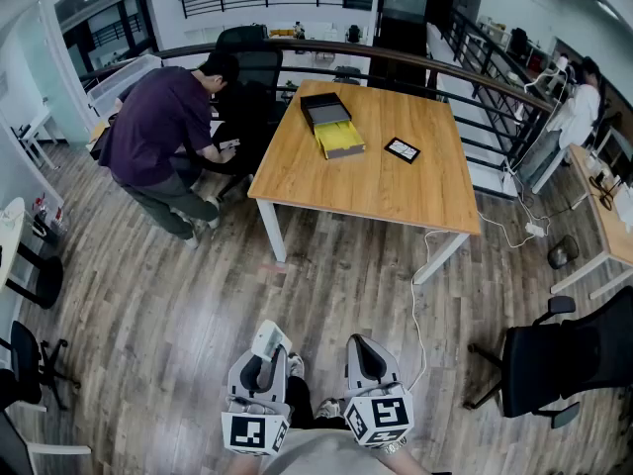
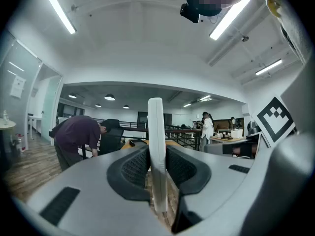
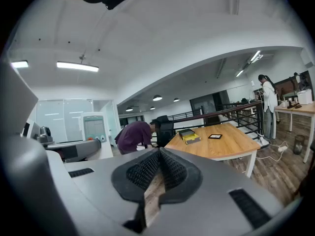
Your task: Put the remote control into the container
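A white remote control (image 1: 269, 341) stands upright between the jaws of my left gripper (image 1: 267, 360), which is shut on it. In the left gripper view the remote (image 2: 155, 132) shows edge-on, clamped between the black pads of the left gripper (image 2: 156, 157). In the right gripper view the same remote (image 3: 93, 129) shows its screen and buttons. My right gripper (image 1: 364, 356) is beside the left, shut and holding nothing, as the right gripper (image 3: 157, 168) also shows in its own view. The container (image 1: 331, 125), a dark box with a yellow part, lies on the far wooden table (image 1: 376, 181), well ahead of both grippers.
A person in a purple top (image 1: 163, 132) bends at the table's left corner, by a black chair (image 1: 247, 67). A small black flat item (image 1: 402, 149) lies on the table. A white cable (image 1: 420, 295) trails across the wood floor. An office chair (image 1: 564, 359) stands at the right.
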`<state>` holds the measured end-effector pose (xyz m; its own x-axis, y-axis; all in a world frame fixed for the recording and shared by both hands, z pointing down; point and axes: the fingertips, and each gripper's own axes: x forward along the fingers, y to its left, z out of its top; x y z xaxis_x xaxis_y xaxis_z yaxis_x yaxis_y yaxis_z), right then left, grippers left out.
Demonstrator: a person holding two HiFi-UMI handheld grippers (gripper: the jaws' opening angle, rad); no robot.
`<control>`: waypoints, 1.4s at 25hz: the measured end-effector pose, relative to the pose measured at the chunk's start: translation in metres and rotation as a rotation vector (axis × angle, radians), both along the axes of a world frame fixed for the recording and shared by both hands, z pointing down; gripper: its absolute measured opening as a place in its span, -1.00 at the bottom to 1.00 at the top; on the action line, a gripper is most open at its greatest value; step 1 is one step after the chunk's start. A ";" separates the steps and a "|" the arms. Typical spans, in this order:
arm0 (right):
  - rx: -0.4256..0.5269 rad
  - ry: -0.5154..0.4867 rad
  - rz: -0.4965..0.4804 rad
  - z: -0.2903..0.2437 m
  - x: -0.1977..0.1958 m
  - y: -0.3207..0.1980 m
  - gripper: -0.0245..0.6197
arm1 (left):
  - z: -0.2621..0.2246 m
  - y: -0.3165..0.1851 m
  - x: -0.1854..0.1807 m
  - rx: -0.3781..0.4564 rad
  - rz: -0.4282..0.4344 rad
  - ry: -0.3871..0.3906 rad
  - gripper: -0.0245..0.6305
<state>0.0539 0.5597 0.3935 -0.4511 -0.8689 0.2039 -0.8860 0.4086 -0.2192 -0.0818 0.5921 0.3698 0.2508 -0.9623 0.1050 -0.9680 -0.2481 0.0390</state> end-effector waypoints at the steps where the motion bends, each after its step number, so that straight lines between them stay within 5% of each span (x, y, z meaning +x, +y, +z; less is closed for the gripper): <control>1: 0.004 0.005 -0.010 0.000 -0.002 -0.004 -0.87 | 0.001 -0.006 0.000 -0.002 0.002 0.002 -0.62; 14: -0.010 0.047 0.057 0.002 -0.011 -0.110 -0.87 | 0.003 -0.129 -0.017 -0.006 0.069 0.021 -0.62; 35: -0.007 0.166 0.138 -0.009 -0.093 -0.252 -0.87 | -0.003 -0.301 -0.076 0.014 0.219 0.093 -0.62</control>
